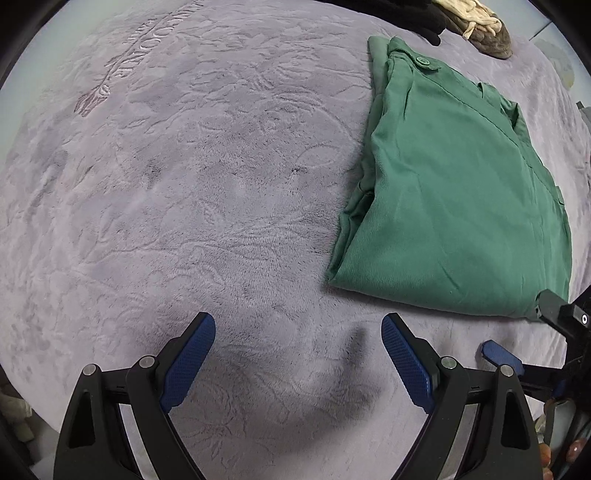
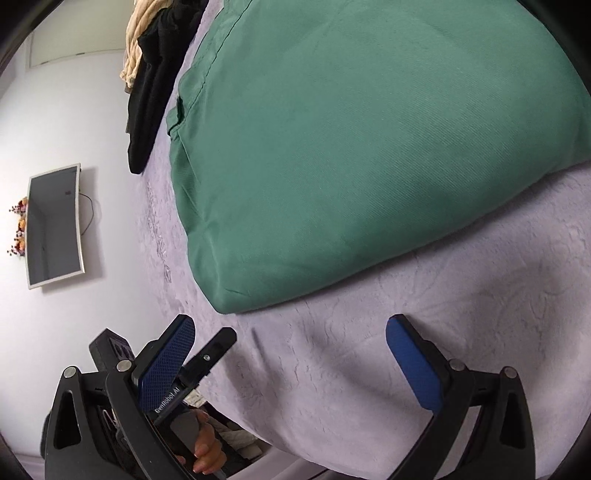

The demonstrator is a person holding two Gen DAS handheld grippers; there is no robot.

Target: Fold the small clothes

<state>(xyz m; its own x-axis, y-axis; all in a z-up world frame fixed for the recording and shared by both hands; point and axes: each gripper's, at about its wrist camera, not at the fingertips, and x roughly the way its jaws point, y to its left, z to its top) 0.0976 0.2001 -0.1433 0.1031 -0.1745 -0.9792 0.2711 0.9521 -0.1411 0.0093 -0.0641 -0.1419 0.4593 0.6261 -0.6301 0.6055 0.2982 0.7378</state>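
On the lilac plush blanket (image 1: 207,177) a folded green garment (image 1: 454,206) was seen lying flat, toward the far right part of the surface, near a heap of dark and cream clothes (image 1: 469,22) at the far edge. The left gripper (image 1: 298,363) was held spread wide over bare blanket, nothing between its blue pads, the garment lying ahead and to its right. The right gripper (image 2: 290,363) was likewise spread and empty, with the garment's near folded edge just ahead of its fingertips, not touched.
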